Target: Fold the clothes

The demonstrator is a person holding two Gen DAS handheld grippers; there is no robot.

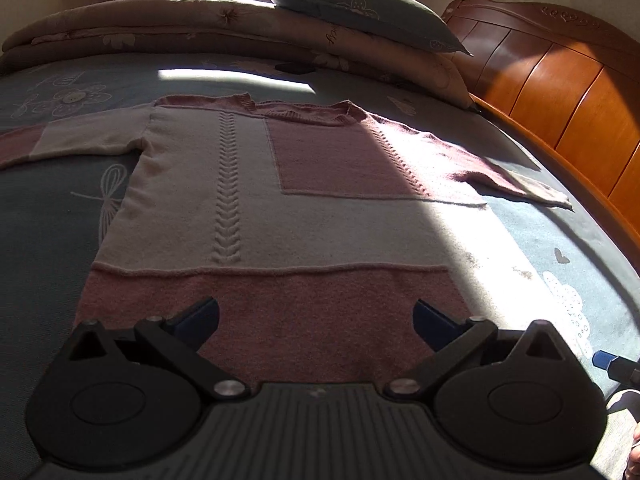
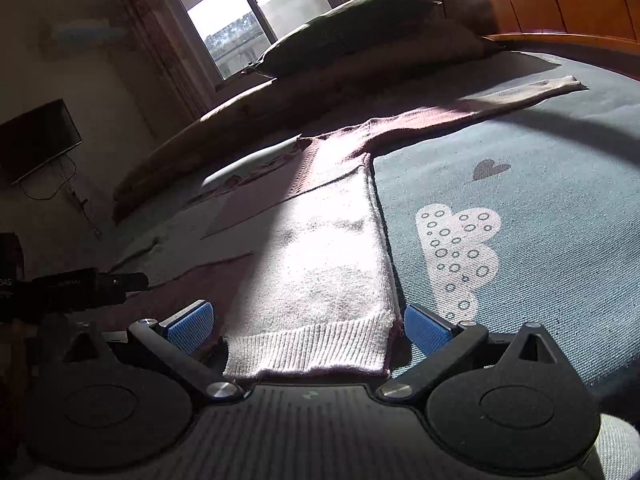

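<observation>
One sweater (image 1: 256,200), pink and cream, lies flat on the blue bedspread (image 1: 52,216), both sleeves spread sideways, its long axis running from the hem near the cameras up to the neckline by the one pillow (image 1: 360,12). Two grippers hover at the hem: left gripper (image 1: 316,320) wide open, empty; right gripper (image 2: 308,324) wide open, straddling the hem corner without clamping it.

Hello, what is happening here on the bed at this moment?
A person holds a gripper in each hand over a pink and cream sweater spread flat on the bed, both sleeves out to the sides. The left gripper and right gripper are both open at the hem, and neither grips the cloth. No fold shows yet. A pillow lies on a folded quilt.
</observation>
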